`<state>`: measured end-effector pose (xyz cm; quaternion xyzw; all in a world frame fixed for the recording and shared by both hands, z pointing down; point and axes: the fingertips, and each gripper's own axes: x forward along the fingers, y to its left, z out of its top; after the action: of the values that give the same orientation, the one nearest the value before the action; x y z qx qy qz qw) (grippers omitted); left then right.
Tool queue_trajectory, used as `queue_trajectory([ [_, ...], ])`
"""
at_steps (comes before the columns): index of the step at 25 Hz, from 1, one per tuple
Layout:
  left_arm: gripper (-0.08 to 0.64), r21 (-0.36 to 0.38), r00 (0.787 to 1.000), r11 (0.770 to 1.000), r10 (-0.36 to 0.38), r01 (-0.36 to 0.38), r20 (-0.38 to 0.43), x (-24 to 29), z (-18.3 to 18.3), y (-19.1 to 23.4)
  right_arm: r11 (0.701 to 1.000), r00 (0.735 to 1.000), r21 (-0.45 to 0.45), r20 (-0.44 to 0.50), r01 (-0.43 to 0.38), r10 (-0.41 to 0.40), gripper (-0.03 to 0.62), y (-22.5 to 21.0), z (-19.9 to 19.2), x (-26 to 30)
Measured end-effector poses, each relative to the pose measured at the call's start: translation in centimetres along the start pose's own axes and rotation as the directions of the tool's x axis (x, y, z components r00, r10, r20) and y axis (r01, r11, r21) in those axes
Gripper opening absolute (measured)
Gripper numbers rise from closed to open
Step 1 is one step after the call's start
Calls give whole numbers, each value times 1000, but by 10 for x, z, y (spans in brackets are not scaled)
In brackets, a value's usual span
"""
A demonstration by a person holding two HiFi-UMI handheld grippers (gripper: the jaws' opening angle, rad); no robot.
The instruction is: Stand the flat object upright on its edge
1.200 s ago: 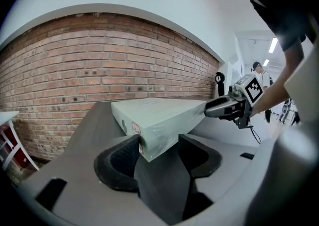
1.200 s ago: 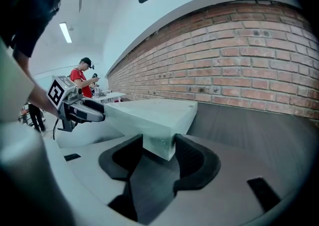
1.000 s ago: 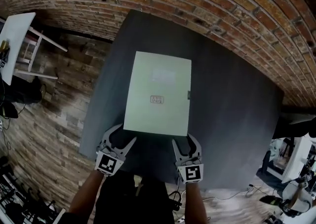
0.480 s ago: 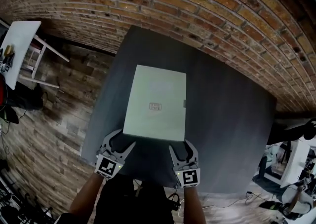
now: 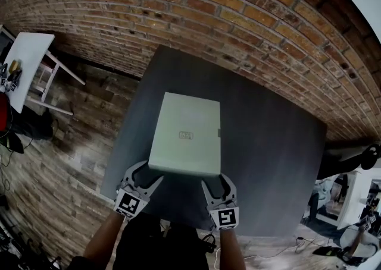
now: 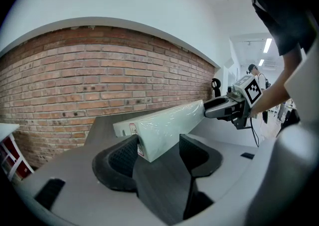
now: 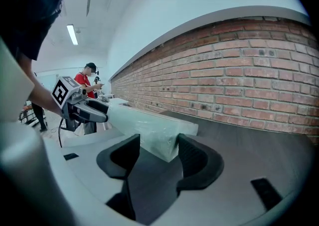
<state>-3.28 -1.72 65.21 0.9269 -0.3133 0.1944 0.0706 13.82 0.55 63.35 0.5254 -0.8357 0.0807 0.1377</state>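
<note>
A flat pale green box wrapped in clear film lies tilted on the dark grey table, its near edge raised. My left gripper is at the near left corner and my right gripper at the near right corner. In the left gripper view the box corner sits between the jaws of the left gripper, against the left pad and apart from the right one. In the right gripper view the box leans on the right pad of the right gripper, whose jaws have just been opening.
A brick wall runs behind the table's far edge. A white side table stands on the wooden floor at the left. Cables and equipment lie at the lower right. A person in red stands far off in the right gripper view.
Both grippers have risen with the box's near edge, so the box tilts more steeply and looks shorter in the head view.
</note>
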Motion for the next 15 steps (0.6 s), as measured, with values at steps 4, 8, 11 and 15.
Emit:
queue_trajectory([
  [4,258,3,1000,1000,-1,1,13,-6,7,0,1000,1000,-7,2,-1,1,238,5,8,-4],
  [8,258,7,1000,1000,1,-1,28,-12,14,0,999,1000,-35,13,4,-4,238,8,15,-9],
  [11,258,9,999,1000,-3,3,32,-17,17,-2,999,1000,-37,10,17,-16,238,11,17,-12],
  [15,257,16,999,1000,-5,4,35,-23,22,-2,999,1000,-47,18,20,-19,238,15,23,-15],
])
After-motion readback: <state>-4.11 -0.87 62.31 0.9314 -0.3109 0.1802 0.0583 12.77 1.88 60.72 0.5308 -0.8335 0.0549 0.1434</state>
